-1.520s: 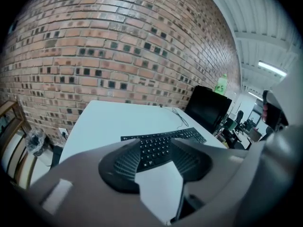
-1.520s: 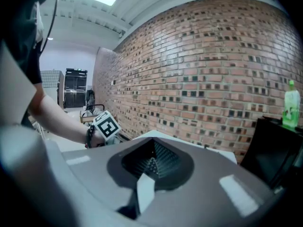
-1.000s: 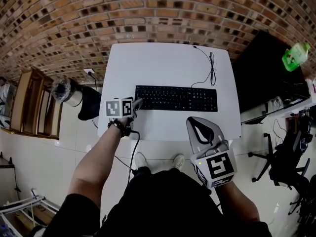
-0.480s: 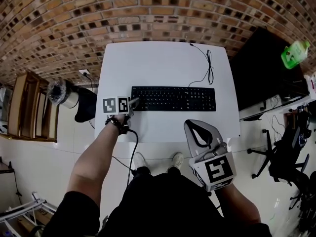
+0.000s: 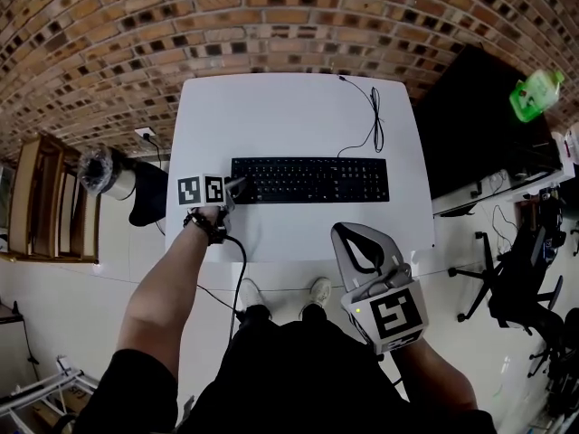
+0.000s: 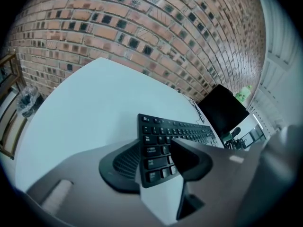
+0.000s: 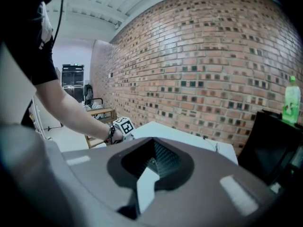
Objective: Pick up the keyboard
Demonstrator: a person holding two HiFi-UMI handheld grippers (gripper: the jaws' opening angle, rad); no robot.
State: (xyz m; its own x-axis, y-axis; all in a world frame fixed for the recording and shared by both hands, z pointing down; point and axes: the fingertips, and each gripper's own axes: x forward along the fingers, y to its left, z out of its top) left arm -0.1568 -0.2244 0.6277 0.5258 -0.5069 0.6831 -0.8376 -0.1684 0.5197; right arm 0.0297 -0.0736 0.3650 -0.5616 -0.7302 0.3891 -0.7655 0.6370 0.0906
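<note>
The left hand-held gripper pinches the left end of the long black keyboard, which looks to lie flat across the middle of the white rectangular desk. Gripped at one end only, it could pivot and slip as it rises. Its thin black cable trails to the far edge and might tug. The right hand-held gripper, pressed together and empty, hangs clear of the desk.
</note>
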